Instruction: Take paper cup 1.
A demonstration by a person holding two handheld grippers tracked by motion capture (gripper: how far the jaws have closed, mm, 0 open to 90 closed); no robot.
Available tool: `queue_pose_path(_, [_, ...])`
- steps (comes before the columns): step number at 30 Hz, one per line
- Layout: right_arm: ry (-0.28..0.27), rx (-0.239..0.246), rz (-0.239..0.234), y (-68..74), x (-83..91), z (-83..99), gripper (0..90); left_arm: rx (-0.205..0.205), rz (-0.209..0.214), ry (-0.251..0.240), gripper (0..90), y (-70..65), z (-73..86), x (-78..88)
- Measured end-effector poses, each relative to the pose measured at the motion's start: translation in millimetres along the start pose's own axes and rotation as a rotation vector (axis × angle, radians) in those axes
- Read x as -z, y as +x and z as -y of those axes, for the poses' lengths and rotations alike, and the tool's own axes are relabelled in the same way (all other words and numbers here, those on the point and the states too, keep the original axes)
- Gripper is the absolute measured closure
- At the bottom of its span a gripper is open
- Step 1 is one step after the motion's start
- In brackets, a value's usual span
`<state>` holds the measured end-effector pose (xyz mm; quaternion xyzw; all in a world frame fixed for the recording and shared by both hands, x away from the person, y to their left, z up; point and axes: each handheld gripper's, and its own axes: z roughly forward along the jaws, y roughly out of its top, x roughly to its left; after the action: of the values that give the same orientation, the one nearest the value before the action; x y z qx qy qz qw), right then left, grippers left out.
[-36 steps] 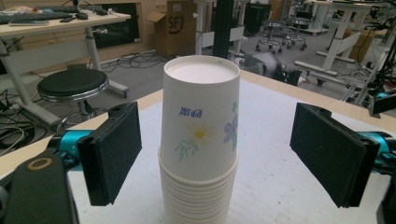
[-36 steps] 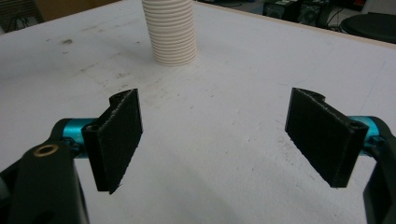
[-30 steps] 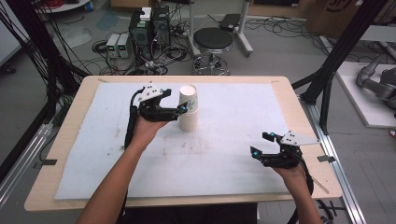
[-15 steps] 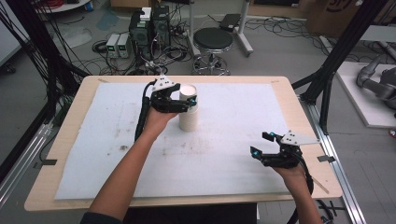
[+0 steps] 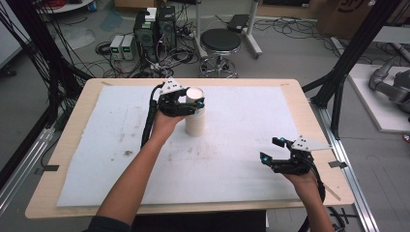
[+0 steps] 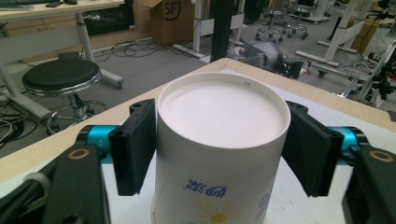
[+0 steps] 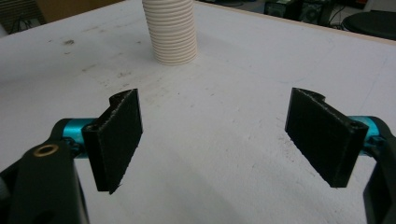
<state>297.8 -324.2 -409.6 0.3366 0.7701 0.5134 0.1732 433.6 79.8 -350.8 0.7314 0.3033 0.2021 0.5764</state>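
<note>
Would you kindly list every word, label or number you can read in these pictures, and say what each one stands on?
"SF": on the cardboard box on the floor, in the left gripper view.
Blue characters above a flower print on the paper cup: upside down, not legible.
Tiny mark on the cup's rim: too small to read.
Dark print on the cardboard box in the high view: cut off, unreadable.

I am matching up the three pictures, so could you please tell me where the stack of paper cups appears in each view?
High view: the stack of paper cups stands upper centre on the white mat, at the left hand-held gripper.
Left gripper view: centre, upside down, between the jaws.
Right gripper view: top, left of centre, beyond the open jaws.
Shared landmark: the white mat.
</note>
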Motion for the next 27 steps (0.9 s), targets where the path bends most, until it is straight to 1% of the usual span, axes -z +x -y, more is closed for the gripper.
queue_pose_path(6, [0.003,0.003,-0.001,0.4,-0.4,0.0,19.5,0.003,0.002,-0.007,33.1,0.3,-0.8,1.1])
queue_pose_path(12, [0.005,-0.002,-0.004,0.8,-0.6,0.1,19.5,0.0,0.002,-0.021,33.5,-0.3,-6.7,4.8])
queue_pose_path(19, [0.003,0.001,-0.007,1.5,-0.7,0.0,19.6,-0.007,0.012,-0.055,34.4,-2.0,-23.8,14.7])
queue_pose_path(22, [0.003,0.002,-0.007,2.3,-0.5,-0.2,19.6,-0.019,0.006,-0.076,34.7,-2.7,-32.4,19.5])
queue_pose_path(23, [0.003,0.005,-0.008,2.3,-0.6,-0.1,19.5,-0.024,-0.001,-0.098,34.8,-3.5,-37.9,23.3])
queue_pose_path(24, [0.003,0.005,-0.008,2.3,-0.6,-0.1,19.5,-0.024,-0.001,-0.098,34.8,-3.5,-37.9,23.3])
queue_pose_path(26, [0.005,0.004,-0.008,2.6,-0.7,0.2,19.6,-0.029,-0.005,-0.105,35.0,-3.9,-43.2,26.9])
queue_pose_path(27, [0.006,0.004,-0.009,2.5,-0.7,0.3,19.6,-0.032,-0.005,-0.116,35.1,-3.9,-45.6,29.0])
